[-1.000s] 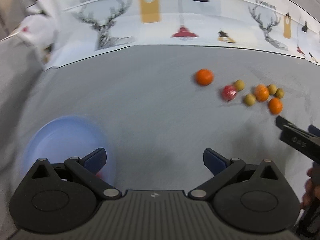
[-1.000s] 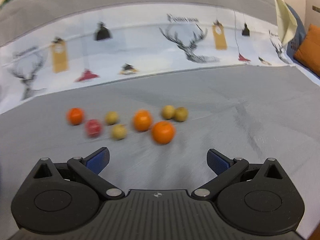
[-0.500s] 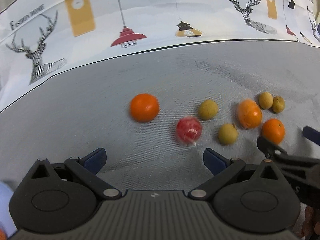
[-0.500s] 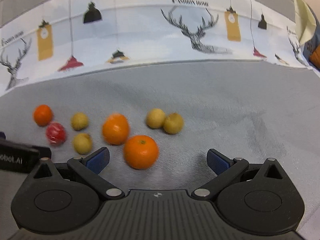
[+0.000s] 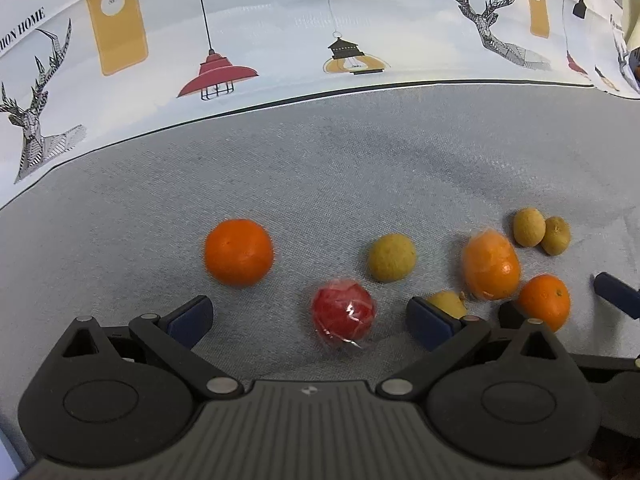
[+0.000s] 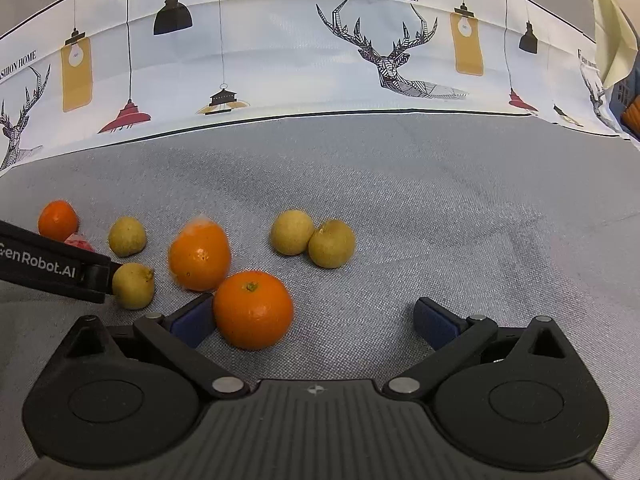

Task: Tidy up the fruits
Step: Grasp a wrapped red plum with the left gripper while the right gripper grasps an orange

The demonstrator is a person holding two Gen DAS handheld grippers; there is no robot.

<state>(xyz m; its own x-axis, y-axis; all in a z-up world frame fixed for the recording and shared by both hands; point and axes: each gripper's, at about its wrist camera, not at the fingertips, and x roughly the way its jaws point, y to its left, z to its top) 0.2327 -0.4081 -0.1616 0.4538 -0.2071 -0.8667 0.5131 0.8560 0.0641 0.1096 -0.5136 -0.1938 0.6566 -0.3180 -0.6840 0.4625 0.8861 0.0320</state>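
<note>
- the left gripper (image 5: 308, 316) is spread wide over the grey cloth (image 5: 320, 168) and holds nothing.
- a red fruit in shiny wrap (image 5: 344, 314) sits between its blue fingertips (image 5: 190, 316), touching neither one.
- a small yellow fruit with a stem (image 5: 446, 304) peeks out just behind the left gripper's right fingertip.
- a big orange (image 5: 239, 252) lies off to the left, beyond the left fingertip.
- a round yellow fruit (image 5: 392, 257) sits behind the red one.
- the right gripper (image 6: 312, 320) is wide too, with nothing held.
- a bright orange with a green stem dot (image 6: 253, 310) sits between its fingers, right beside the left blue pad (image 6: 192, 320). i cannot tell if they touch.
- an orange in clear wrap (image 6: 199, 256) lies just behind that pad.
- two yellow fruits (image 6: 312, 238) sit pressed together farther back.
- a white cloth with deer and lamps (image 6: 320, 52) lies along the far edge of the grey cloth.
- all the fruit lies loose on the grey cloth.
</note>
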